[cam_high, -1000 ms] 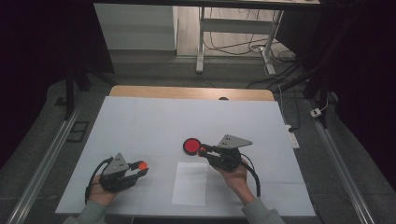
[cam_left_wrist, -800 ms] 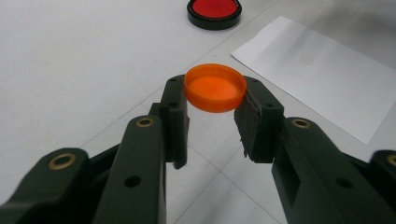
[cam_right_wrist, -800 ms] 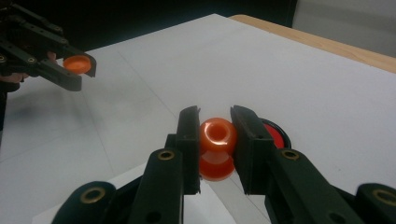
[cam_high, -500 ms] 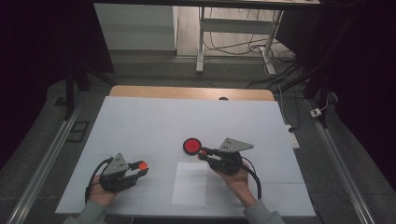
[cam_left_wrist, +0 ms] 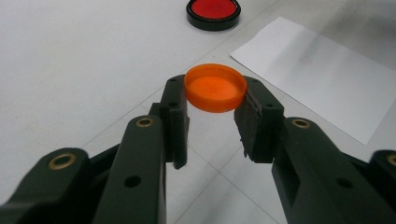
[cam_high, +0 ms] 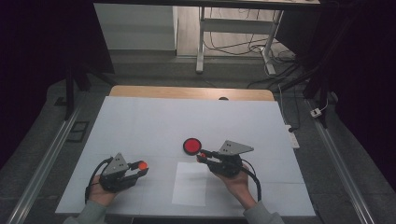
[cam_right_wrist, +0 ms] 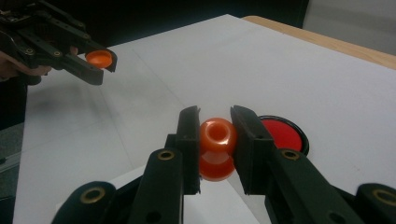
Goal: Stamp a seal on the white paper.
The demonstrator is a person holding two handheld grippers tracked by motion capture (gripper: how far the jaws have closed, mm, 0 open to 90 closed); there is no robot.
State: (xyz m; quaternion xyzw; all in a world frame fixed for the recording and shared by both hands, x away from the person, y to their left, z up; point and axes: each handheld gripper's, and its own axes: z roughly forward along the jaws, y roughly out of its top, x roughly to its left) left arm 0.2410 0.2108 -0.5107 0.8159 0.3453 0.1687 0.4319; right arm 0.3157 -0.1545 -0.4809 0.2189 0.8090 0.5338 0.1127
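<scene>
Left gripper view shows the left gripper (cam_left_wrist: pixel 215 105) clamping a shallow orange plastic cap (cam_left_wrist: pixel 215 87); the right gripper (cam_right_wrist: pixel 215 135) clamps a glossy orange-red knob-shaped piece (cam_right_wrist: pixel 217 148). Joining them probably comes next, calling for careful alignment.

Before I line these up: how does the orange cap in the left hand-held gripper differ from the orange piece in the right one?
The orange cap is a flat, shallow disc with a low rim; the orange piece is taller and rounded, with a hole in its top. The cap is pinched by its rim at the jaw tips of the left hand-held gripper; the piece sits deeper between the jaws of the right hand-held gripper. Both are glossy orange plastic, held above the table.
</scene>
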